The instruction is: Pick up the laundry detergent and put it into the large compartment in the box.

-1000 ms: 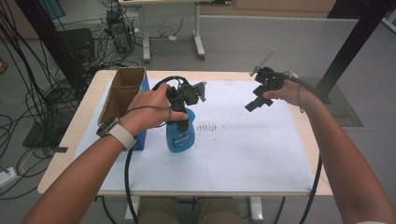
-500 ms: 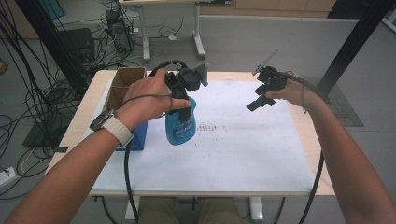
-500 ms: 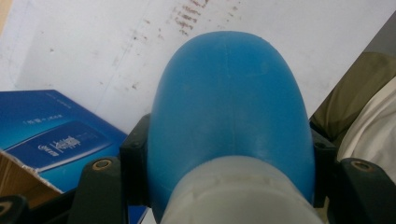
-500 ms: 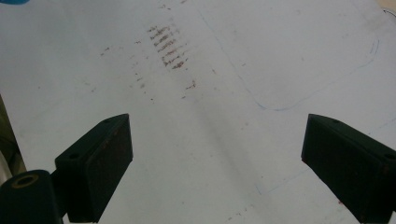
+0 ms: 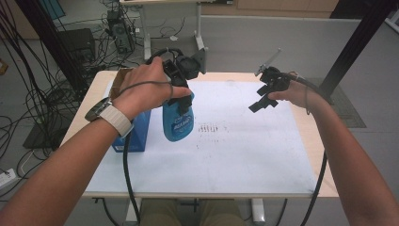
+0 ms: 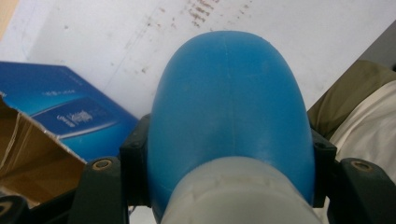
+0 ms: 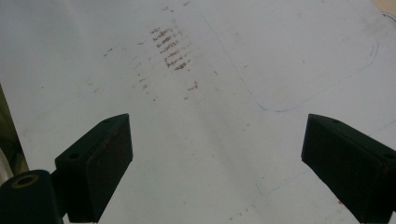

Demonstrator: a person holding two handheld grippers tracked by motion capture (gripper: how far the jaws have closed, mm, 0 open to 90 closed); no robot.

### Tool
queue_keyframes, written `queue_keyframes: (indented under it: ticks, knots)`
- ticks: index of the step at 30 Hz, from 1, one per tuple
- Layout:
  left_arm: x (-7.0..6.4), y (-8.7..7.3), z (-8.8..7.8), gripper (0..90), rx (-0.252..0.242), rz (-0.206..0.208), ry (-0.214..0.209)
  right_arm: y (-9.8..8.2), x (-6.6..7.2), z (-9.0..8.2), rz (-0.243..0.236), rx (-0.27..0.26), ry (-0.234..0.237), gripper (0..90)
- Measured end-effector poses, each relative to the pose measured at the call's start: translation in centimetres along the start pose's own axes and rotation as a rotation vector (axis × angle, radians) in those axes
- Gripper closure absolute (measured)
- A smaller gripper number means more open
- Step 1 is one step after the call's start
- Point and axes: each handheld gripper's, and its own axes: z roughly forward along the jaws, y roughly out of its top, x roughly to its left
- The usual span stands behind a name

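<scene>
I am looking down at the table [image 5: 324,186], most of its top covered by a white sheet [image 5: 235,155] that is carrying a patch of brownish smudges [image 5: 209,128] near the middle. At the left side of the sheet an open cardboard box [image 5: 136,134] with blue printed sides is sitting, its flaps raised. Just beside it, on the sheet side, I am seeing a blue bottle [image 5: 178,123] with white lettering — it is hanging upright from my left gripper [image 5: 181,92], and I cannot tell whether its base is touching the sheet. In the left gripper view the jaws are pressing on both sides of the bottle's rounded blue body, just past its pale neck, with the box's blue side and brown flap showing off to the left. My right gripper [image 5: 264,96] is being held above the far right part of the sheet, well apart from the bottle — its jaws are standing wide apart with nothing between them, and the right gripper view is showing the smudges and a faint pen outline [image 7: 299,84] on the paper beyond.
</scene>
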Motion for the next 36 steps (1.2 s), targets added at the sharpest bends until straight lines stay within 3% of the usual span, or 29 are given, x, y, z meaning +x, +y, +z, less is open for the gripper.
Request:
queue_keyframes:
  ticks: [23,24,36]
  knots:
    - [3.0,0.0,-3.1,38.1,-0.02,-0.177,0.033,0.4,0.0,-0.2,-0.005,-0.002,-0.005,9.0]
    - [3.3,-0.1,-3.3,38.1,-0.02,-0.2,0.03,0.5,0.1,-0.2,-0.007,-0.004,-0.006,9.1]
    - [4.5,-0.4,-4.4,38.0,-0.013,-0.259,0.038,0.8,0.1,-0.3,-0.014,-0.005,-0.006,9.1]
